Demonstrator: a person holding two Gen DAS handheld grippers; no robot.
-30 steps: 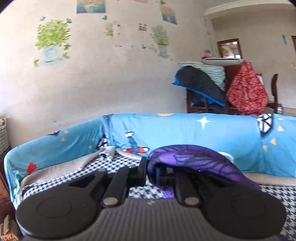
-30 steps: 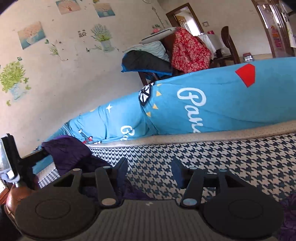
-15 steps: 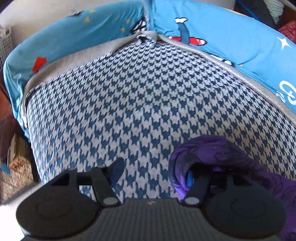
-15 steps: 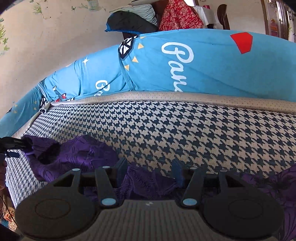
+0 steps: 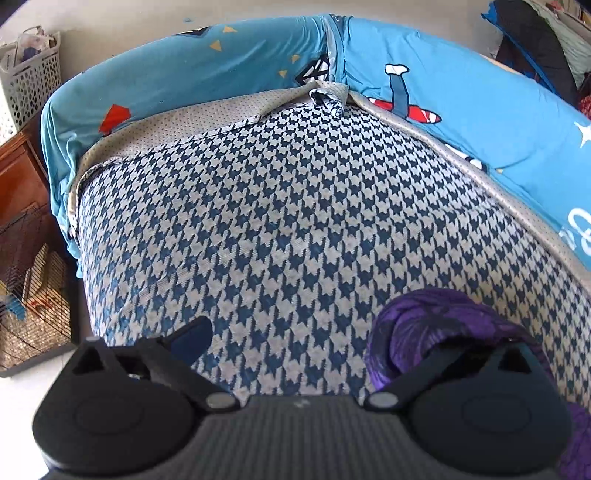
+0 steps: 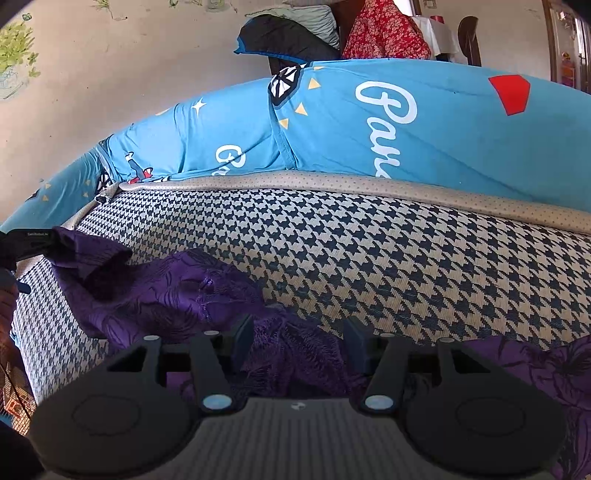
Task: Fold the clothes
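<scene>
A crumpled purple garment (image 6: 177,291) lies on the houndstooth sofa seat (image 5: 295,203). My left gripper (image 5: 314,339) points down at the seat's left end and its jaws are opening wide. A fold of the purple garment (image 5: 436,325) still hangs over its right finger, and bare seat shows between the jaws. In the right wrist view that finger (image 6: 27,239) shows at the far left with cloth on its tip. My right gripper (image 6: 299,343) stands half open over the middle of the garment. A bunch of purple cloth sits between its fingers.
A blue printed cover (image 6: 406,129) wraps the sofa's backrest and left arm. A white basket (image 5: 29,74), a wooden cabinet (image 5: 18,177) and a wire cage (image 5: 26,295) stand beyond the seat's left end. Clothes are piled on a chair (image 6: 295,33) behind the sofa.
My left gripper tipped down from facing the wall to facing the seat and opened, letting go of the purple garment. My right gripper sank onto the garment, and cloth now lies between its fingers.
</scene>
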